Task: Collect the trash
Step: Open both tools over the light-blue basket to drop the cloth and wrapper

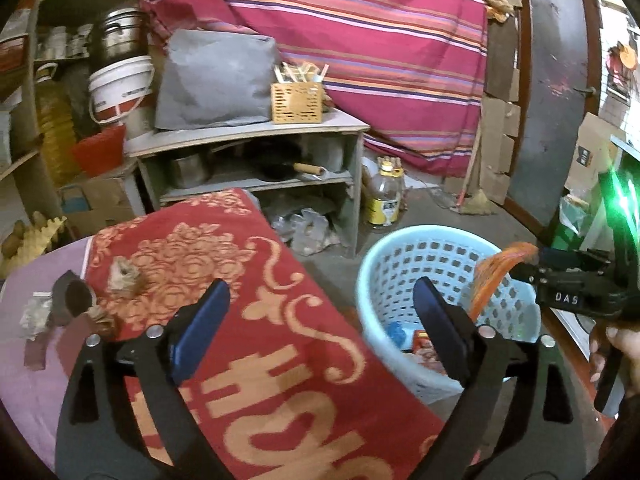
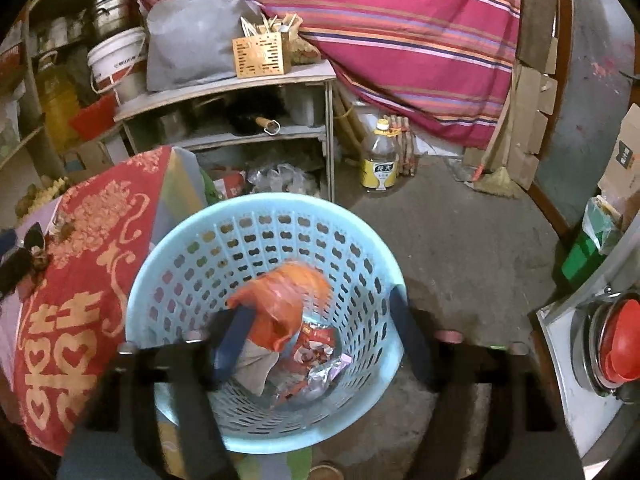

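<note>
Basket (image 2: 192, 240) mouth open above; orange bag (image 2: 280, 308) blocks centre.

Left gripper (image 1: 320, 316): black frame with two arms that forked toward the fingers, dark blue flat pads (image 1: 202, 324), round silver screw heads at the pivots. Right gripper (image 2: 324, 336): same black frame and blue pads, pinkish round fasteners. Seen from the left wrist, its black body carried white letters "DAS" and a bright green light. A hand (image 1: 618, 354) showed at its grip.
</note>
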A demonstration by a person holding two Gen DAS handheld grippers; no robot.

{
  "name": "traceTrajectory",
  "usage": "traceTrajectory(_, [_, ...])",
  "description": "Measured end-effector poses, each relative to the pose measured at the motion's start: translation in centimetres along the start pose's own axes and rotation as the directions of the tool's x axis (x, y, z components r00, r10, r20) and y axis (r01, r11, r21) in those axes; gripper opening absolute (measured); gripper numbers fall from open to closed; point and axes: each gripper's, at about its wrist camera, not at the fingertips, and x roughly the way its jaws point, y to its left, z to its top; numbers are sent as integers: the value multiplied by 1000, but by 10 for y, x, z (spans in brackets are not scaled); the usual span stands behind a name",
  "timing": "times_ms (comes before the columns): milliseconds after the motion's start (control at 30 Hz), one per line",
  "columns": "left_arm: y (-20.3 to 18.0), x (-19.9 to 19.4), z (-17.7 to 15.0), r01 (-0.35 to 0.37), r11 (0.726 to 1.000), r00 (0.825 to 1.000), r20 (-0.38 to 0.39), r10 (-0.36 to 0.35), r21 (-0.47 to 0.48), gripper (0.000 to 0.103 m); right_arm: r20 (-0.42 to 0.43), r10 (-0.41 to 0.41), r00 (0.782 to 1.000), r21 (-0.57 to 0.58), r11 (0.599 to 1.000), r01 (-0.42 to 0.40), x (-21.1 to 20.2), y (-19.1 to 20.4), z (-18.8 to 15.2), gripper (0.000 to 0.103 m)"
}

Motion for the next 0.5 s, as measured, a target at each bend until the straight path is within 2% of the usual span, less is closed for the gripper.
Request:
traceTrajectory(233, [40,-21,-5,-53,998,998,25,54,-27,95,-11,-19,1000,-5,1000,19,3,17,-5,69])
traceTrajectory(500, [102,-48,-14,-127,989,990,45,131,-82,97,79,-13,997,2,1000,13,-21,44,-1,69])
